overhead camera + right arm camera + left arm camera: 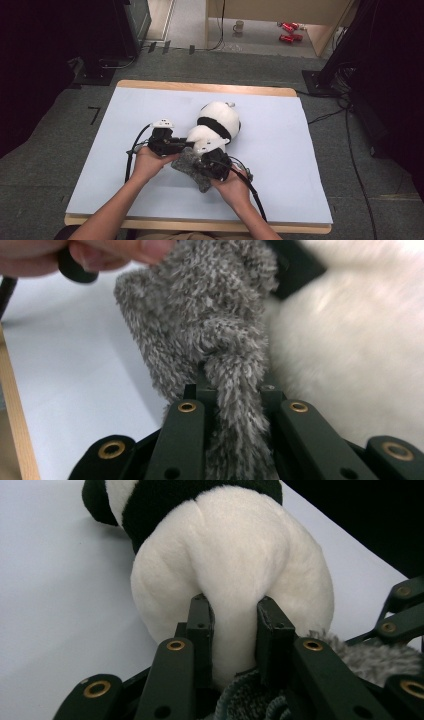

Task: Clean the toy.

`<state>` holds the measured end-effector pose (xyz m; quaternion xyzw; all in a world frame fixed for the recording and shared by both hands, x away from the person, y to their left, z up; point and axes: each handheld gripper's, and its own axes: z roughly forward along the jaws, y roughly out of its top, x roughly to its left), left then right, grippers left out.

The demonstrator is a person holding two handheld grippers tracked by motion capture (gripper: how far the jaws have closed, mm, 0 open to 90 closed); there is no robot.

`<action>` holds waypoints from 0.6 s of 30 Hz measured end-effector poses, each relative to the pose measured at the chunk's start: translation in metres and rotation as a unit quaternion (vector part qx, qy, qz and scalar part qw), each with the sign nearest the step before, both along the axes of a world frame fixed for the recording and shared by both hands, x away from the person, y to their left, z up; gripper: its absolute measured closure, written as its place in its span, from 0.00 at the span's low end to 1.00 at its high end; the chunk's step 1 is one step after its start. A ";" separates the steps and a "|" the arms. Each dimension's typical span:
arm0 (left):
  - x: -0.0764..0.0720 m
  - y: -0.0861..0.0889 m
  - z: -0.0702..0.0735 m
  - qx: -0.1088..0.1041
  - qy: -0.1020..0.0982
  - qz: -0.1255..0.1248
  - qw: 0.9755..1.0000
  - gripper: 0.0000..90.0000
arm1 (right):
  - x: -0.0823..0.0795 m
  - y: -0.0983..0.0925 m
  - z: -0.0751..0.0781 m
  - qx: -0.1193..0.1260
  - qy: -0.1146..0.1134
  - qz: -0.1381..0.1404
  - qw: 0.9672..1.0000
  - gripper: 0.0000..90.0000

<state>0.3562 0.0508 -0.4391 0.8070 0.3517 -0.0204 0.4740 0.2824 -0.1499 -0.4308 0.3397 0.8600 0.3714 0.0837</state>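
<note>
A black and white plush panda (pixel 216 126) lies in the middle of the white table (pixel 280 165). My left gripper (pixel 186 145) comes in from the left and is shut on a fold of the panda's white rear (pixel 235 585). A fuzzy grey cloth (pixel 192 169) lies under and beside that rear. My right gripper (pixel 207 162) is shut on a bunched fold of the grey cloth (pixel 235 385), right against the white plush (pixel 350 355). The left hand's fingers (pixel 100 252) show beyond the cloth.
The table's wooden edge (pixel 20 435) runs close to the right gripper. On the floor beyond the table stand a mug (pixel 239 26) and red cans (pixel 290 31). Dark equipment and cables (pixel 350 130) flank the table.
</note>
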 end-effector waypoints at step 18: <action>0.001 -0.001 0.000 0.005 0.008 0.001 1.000 0.80 | 0.005 0.003 -0.032 -0.036 -0.016 -0.013 0.999 0.90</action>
